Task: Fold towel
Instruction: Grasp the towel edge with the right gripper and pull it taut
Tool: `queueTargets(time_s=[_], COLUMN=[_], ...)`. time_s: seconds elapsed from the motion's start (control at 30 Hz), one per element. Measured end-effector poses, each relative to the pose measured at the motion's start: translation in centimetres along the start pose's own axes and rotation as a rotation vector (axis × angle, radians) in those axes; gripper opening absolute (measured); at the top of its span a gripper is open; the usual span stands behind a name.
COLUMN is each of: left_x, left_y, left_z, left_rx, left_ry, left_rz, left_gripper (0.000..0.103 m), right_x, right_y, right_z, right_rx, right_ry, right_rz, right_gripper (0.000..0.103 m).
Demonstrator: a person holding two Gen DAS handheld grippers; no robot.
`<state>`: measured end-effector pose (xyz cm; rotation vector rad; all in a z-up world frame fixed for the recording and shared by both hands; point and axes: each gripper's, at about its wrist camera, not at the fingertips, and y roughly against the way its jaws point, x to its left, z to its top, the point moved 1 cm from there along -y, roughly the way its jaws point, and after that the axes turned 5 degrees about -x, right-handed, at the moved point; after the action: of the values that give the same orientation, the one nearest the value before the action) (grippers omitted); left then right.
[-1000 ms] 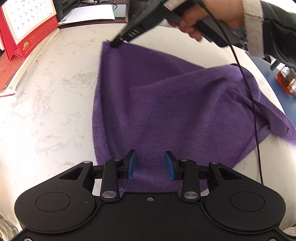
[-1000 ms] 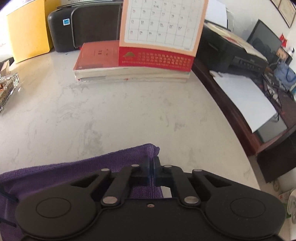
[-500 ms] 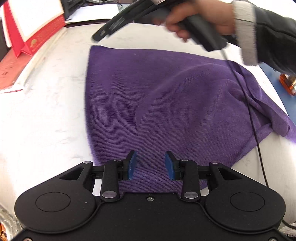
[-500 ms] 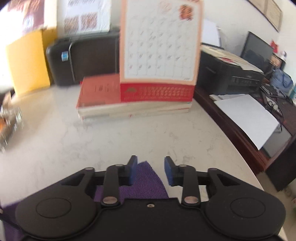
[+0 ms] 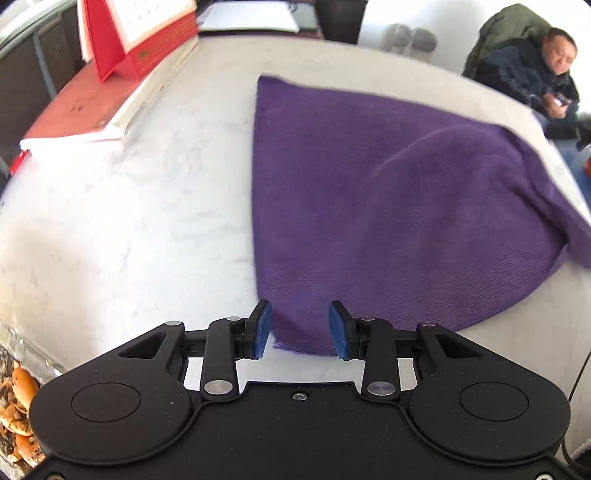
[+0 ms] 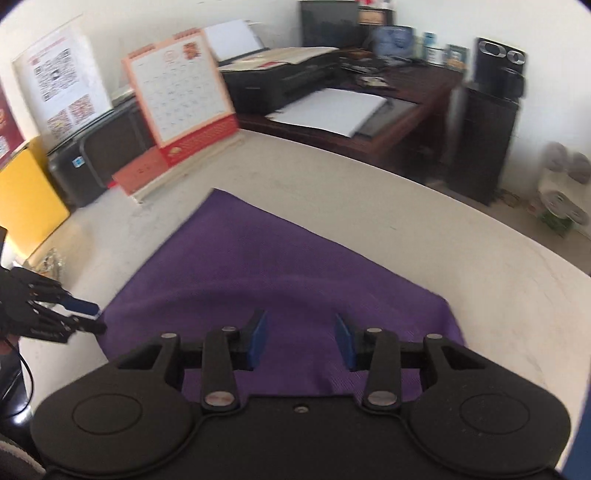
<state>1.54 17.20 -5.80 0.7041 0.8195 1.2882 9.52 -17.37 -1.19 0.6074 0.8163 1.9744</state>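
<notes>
A purple towel (image 5: 388, 206) lies folded flat on the white marble table (image 5: 129, 221), its right side rumpled near the table edge. My left gripper (image 5: 300, 330) is open and empty, its blue pads on either side of the towel's near corner. In the right wrist view the towel (image 6: 266, 273) lies below my right gripper (image 6: 300, 341), which is open and empty above the cloth. The left gripper's fingertips (image 6: 83, 306) show at the towel's left corner in that view.
A red desk calendar (image 5: 140, 33) stands on red books (image 5: 92, 107) at the table's far left; it also shows in the right wrist view (image 6: 181, 99). A snack tray (image 5: 14, 406) sits at the near left. A dark desk with printer and paper (image 6: 328, 110) stands beyond the table. A seated man (image 5: 535, 70) is at far right.
My right gripper opened, let go of the towel's far corner and pulled back up over the towel. The towel now lies flat. My left gripper stays open and backed off to the near corner.
</notes>
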Motion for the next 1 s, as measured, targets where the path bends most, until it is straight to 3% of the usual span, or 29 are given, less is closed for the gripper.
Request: queueTargets(time_s=[0.07,0.17,0.33,0.5,0.67,0.87,1.0], left_x=[-1.3,-7.1,-11.7,-13.0,-13.5,-14.0,-13.7], left_y=[0.1,-2.2,-5.6,-6.4,-6.2,-6.3,-6.1], left_z=[1.0,2.3,2.2,1.0,0.7,0.6,0.6], left_rx=[-0.011,-0.005,0.052,0.068,0.084,0.095,0.111], left_ry=[-0.03,-0.16,-0.264,-0.335,-0.357,-0.374,-0.378], left_rz=[-0.056,-0.183,-0.24,-0.192,-0.148,-0.119,-0.101], left_gripper=[0.035,0.035,0.035,0.034,0.035,0.035,0.035], right_x=[-0.5,-0.2,1.2,1.3,0.7,-0.2,-2.7], right_y=[1.5,2.4,2.5,-0.2,-0.4,2.2,4.5], right_z=[-2.4,-6.1,-10.2,-10.8,-10.8,-10.3,-6.9], right_rx=[0.009,0.028,0.03,0.016,-0.003,-0.044,-0.113], right_ry=[-0.013,-0.012,0.048,0.114,0.101,0.157,0.256], right_rz=[-0.054,-0.12,-0.214,-0.239,-0.214,-0.222,-0.315], right_gripper=[0.038,0.038,0.037,0.035,0.006,0.003,0.003])
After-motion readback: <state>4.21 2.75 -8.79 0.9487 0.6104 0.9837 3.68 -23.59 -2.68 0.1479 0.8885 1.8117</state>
